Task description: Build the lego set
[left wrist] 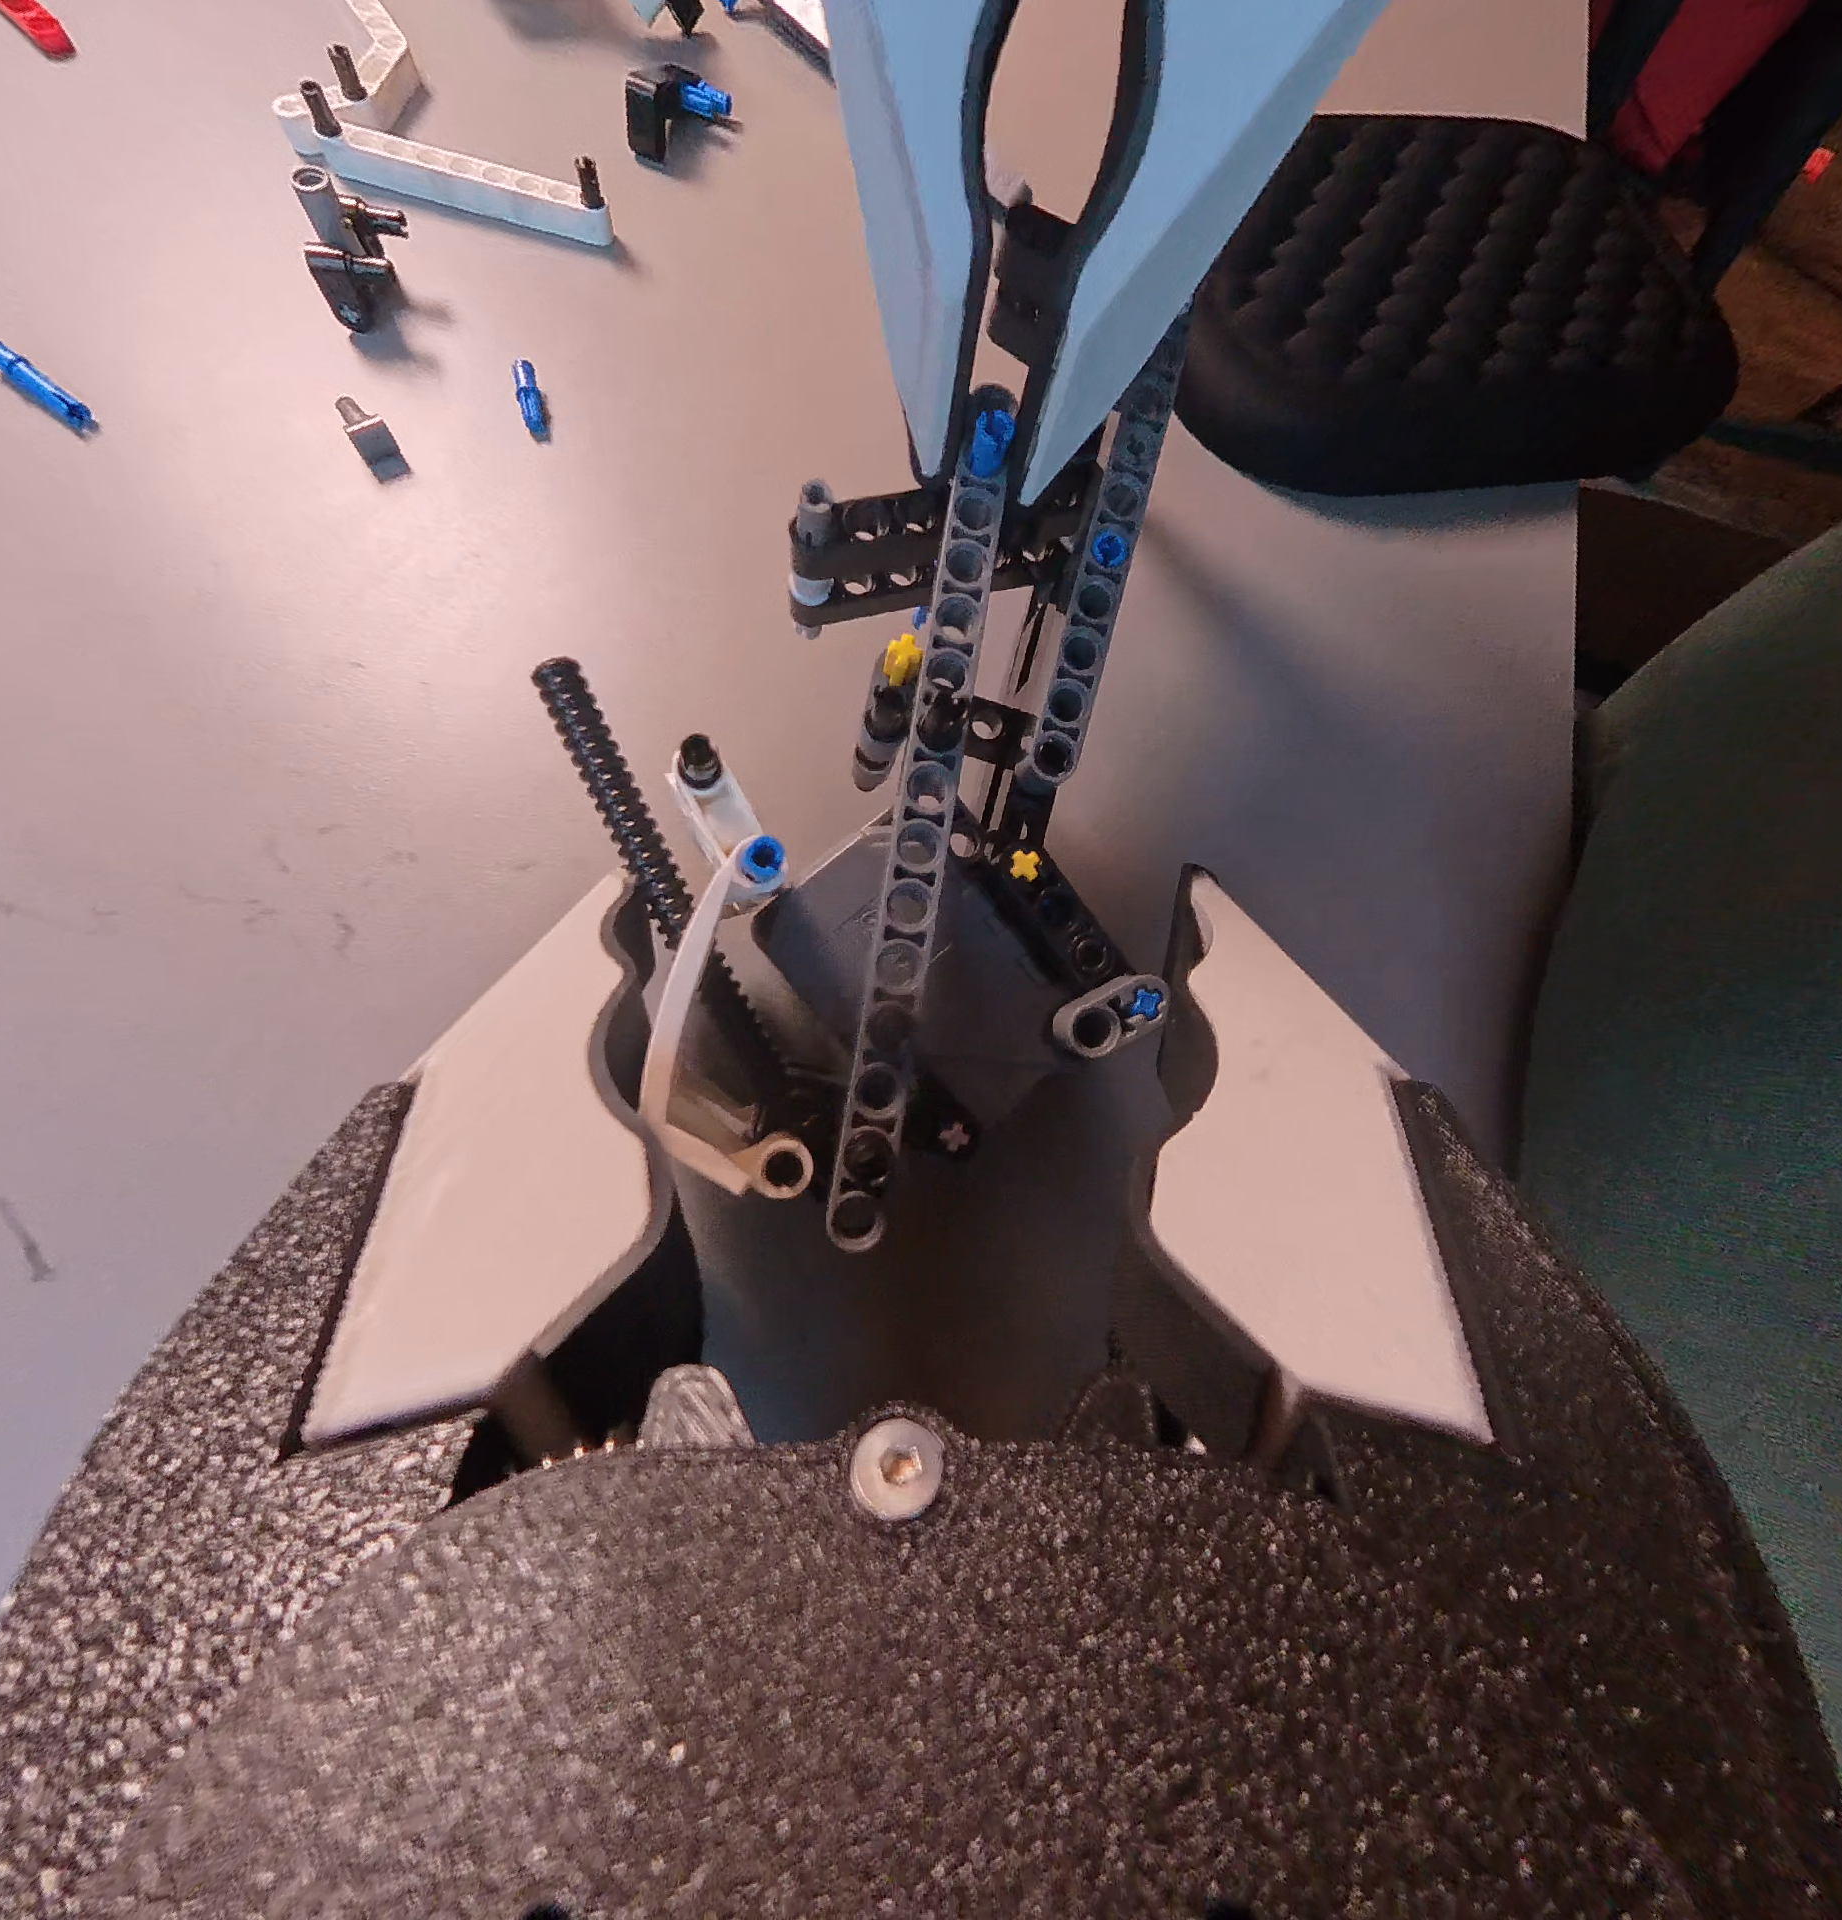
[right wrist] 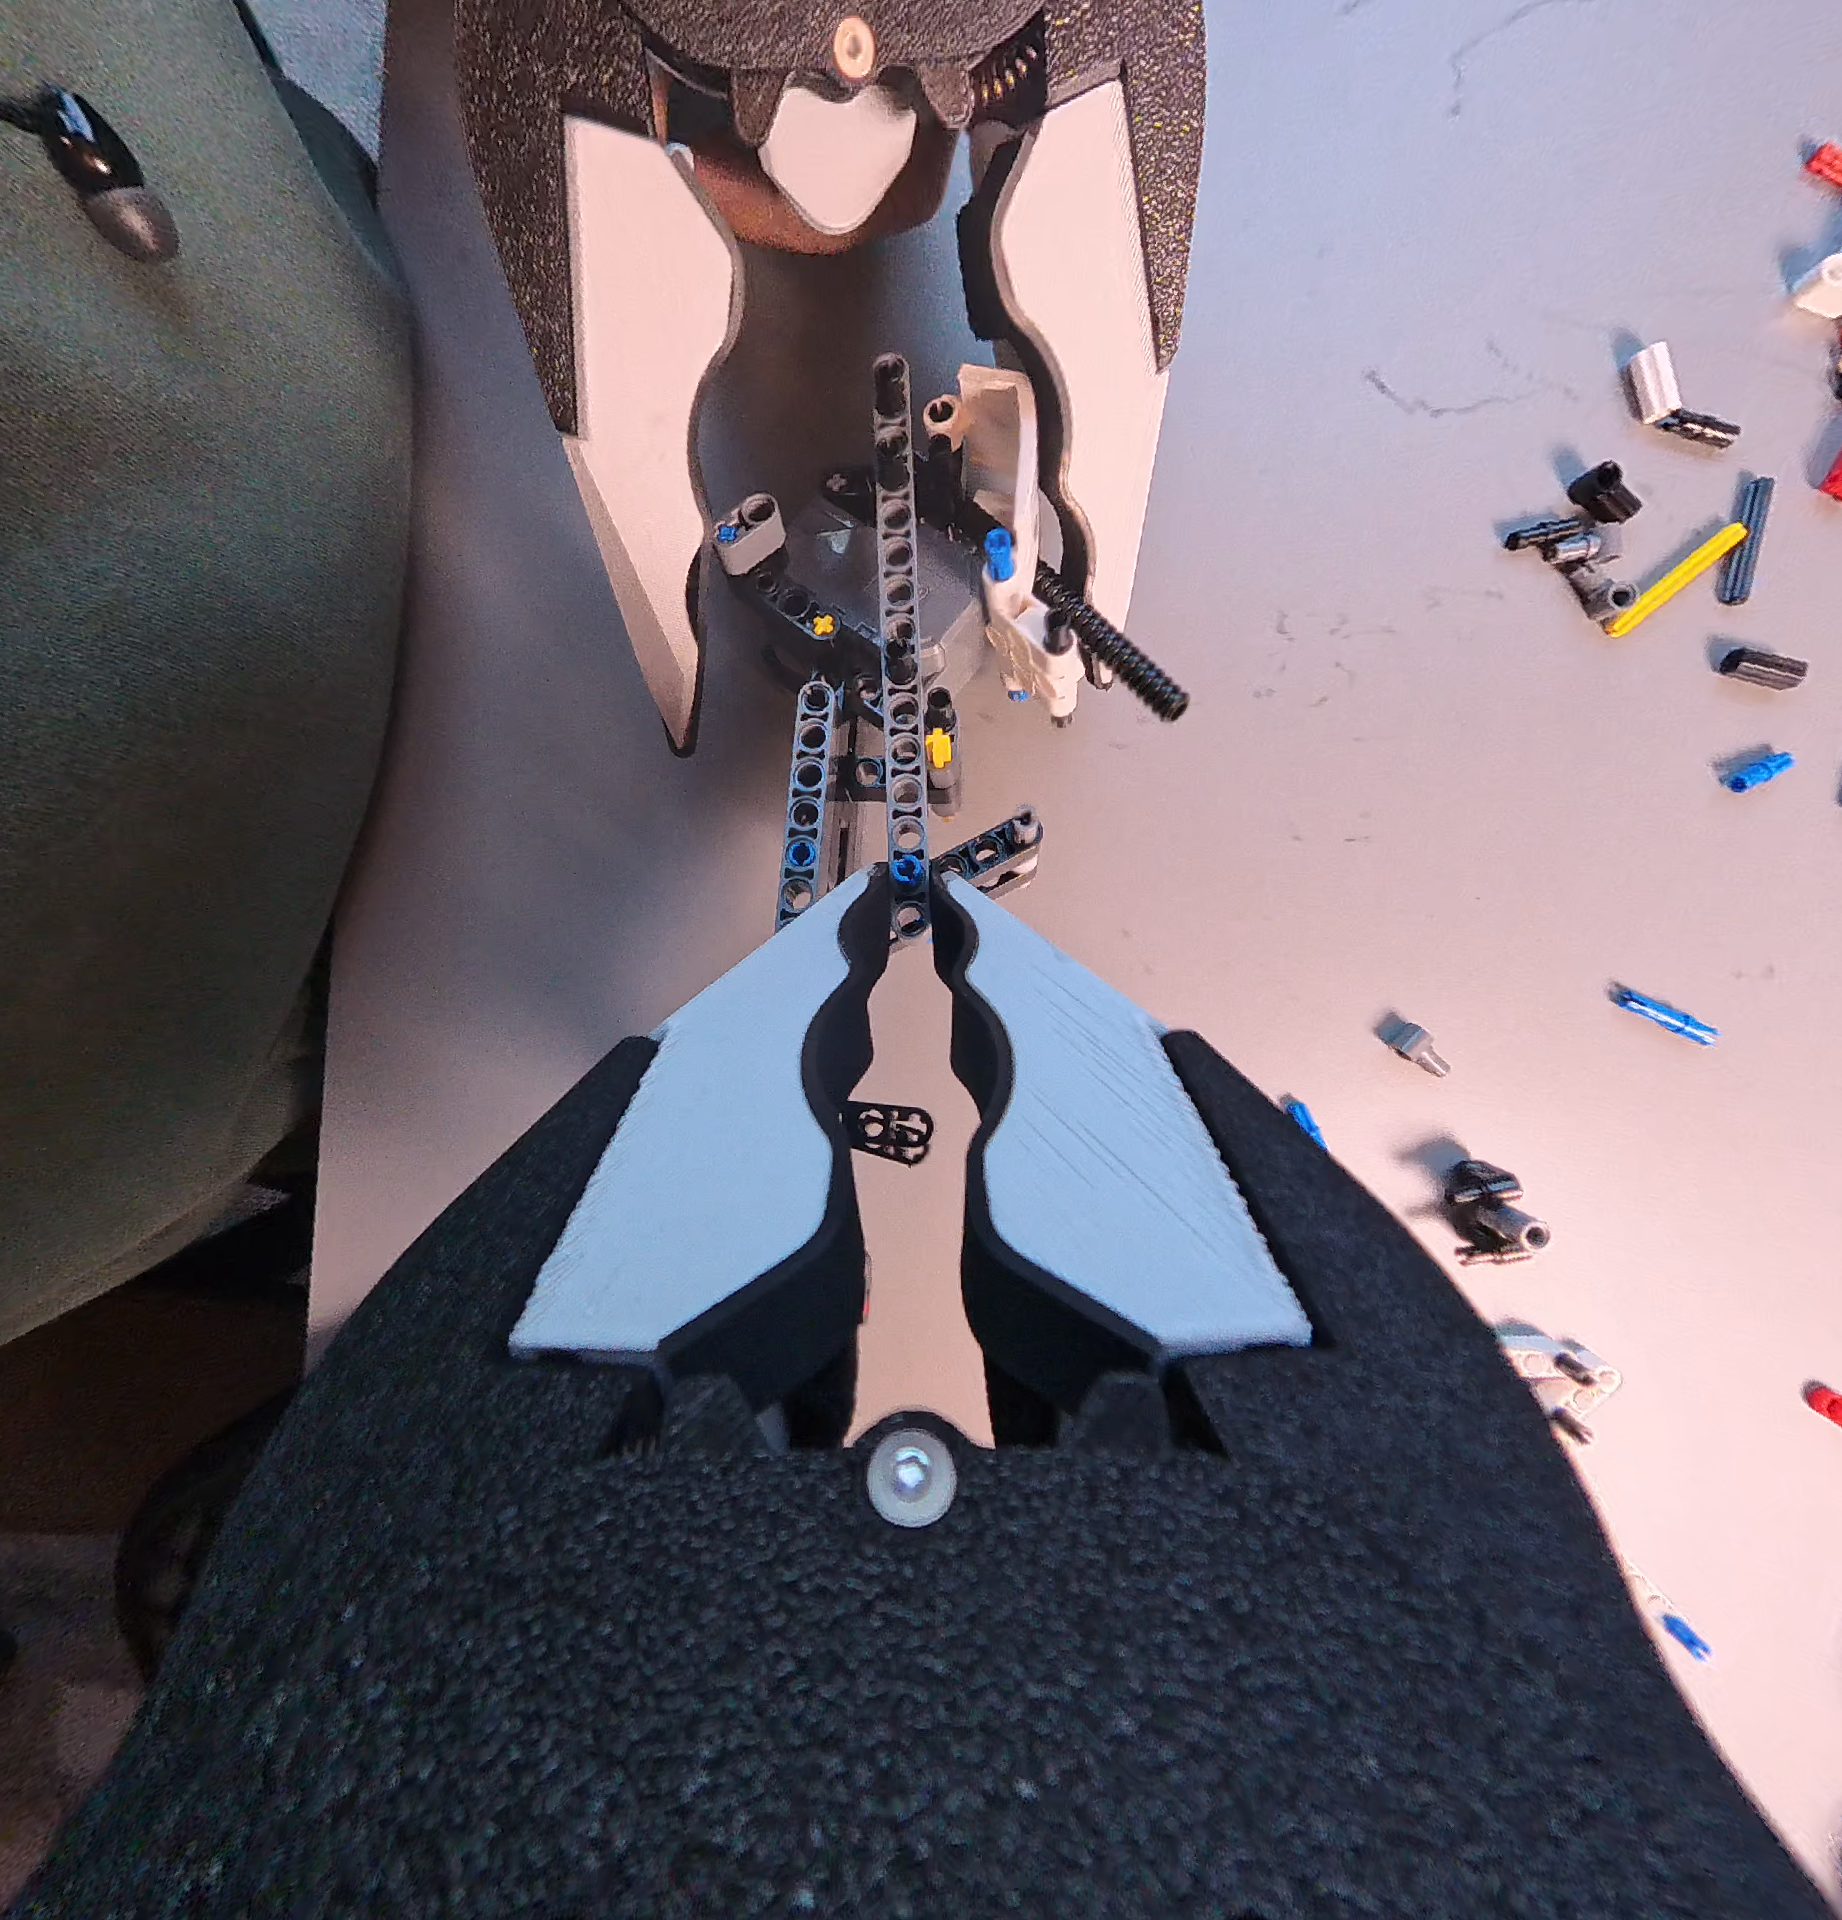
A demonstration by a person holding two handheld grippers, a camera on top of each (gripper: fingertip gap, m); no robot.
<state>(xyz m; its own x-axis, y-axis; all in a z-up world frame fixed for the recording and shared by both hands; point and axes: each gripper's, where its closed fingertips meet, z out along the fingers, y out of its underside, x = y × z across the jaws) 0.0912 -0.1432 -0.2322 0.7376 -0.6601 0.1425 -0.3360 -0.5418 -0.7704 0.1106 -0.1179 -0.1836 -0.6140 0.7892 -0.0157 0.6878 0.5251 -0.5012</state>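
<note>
While L jaws straddle lego assembly [left wrist: 927,935], R jaws pinch beam tip [right wrist: 906,883]

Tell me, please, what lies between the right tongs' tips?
In the right wrist view, the right tongs pinch the end of a long grey beam, beside its blue pin.

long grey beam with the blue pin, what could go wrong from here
The right gripper pinches only the very end of the long grey beam, so it may slip or twist out. The left gripper stands wide around the assembly's dark grey base; pushing could shift the build. The corrugated black hose sticks out loosely and might snag a finger.
</note>
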